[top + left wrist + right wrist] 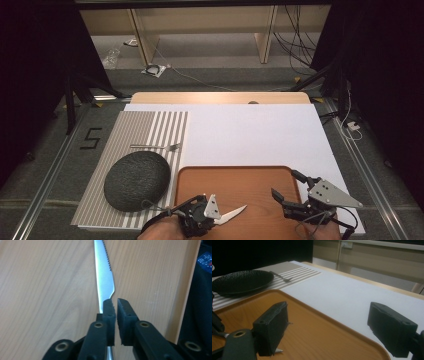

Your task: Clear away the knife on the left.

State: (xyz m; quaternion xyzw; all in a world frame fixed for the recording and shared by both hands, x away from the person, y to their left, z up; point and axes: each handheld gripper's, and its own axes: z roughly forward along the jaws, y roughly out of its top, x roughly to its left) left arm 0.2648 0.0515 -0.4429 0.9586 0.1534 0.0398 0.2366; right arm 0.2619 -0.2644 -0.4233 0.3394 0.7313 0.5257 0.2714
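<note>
White paper covers the desk (260, 135), with one wooden tray (250, 180) at 6 o'clock. One silver knife (104, 277), serrated along its blade, lies over the tray, pinched by the left gripper (114, 301). At 5 o'clock the right gripper (290, 185) stands spread, empty.

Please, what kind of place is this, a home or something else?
Probably a recording lab staged as a dining table, not a home. A striped placemat with a black plate and fork sits by a wooden tray, while loose cables lie on the floor behind.
</note>
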